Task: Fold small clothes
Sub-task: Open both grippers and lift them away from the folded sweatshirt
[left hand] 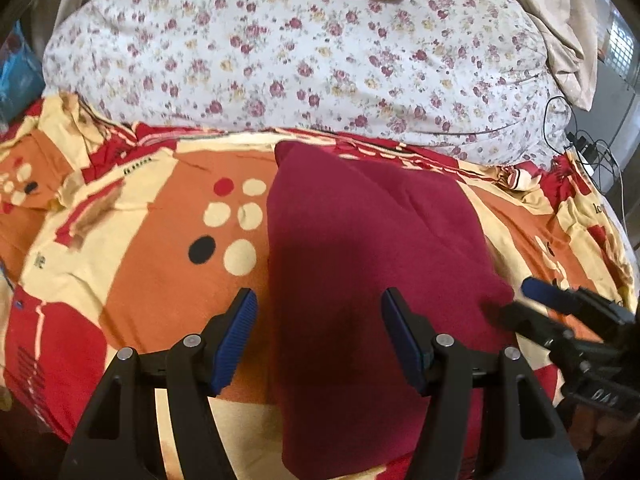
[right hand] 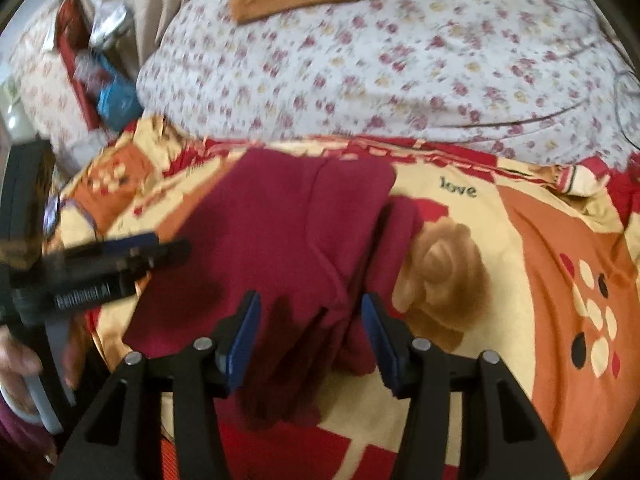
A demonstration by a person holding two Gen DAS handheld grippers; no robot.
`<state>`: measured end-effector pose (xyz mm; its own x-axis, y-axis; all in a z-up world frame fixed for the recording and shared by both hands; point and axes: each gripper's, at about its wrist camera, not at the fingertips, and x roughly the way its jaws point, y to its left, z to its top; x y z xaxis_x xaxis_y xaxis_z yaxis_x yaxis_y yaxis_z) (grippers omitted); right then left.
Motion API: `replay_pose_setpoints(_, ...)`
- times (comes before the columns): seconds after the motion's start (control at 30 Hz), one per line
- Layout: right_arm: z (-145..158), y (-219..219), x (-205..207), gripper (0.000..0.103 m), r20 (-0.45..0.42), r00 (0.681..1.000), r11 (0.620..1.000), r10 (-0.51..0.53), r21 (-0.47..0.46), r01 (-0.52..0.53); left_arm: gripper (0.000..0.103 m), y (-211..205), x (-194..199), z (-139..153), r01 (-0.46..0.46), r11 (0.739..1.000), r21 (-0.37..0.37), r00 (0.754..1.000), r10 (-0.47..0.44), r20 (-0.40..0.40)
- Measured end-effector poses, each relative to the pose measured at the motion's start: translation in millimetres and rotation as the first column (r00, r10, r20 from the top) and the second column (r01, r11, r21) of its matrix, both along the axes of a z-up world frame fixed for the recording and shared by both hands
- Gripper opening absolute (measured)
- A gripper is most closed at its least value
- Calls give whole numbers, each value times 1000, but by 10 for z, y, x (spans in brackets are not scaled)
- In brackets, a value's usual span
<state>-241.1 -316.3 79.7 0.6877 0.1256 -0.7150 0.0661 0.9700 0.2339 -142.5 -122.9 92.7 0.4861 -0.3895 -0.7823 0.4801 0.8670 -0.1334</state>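
A bed is covered by a patterned red, orange and cream sheet (left hand: 120, 264), with a floral quilt (left hand: 300, 52) behind. A soft maroon garment (left hand: 360, 248), folded, is laid on the sheet. The left gripper (left hand: 319, 300) and right gripper (right hand: 310, 304) are held released above it.

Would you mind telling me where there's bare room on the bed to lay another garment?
Free: patterned orange bedspread left of the folded maroon garment; also right of it, around the printed rose. Crowded: floral duvet behind.
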Motion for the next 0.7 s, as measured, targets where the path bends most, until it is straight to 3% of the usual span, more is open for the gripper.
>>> replay_pose_setpoints(0.23,142,66,-14,77,41,997,997,-63,-38,64,56,-1,-120,129,-24,998,60,995,18,96)
replay_pose_setpoints(0.7,124,101,55,82,23,993,990,-114,-75,116,56,106,-135,159,-64,997,31,993,60,104)
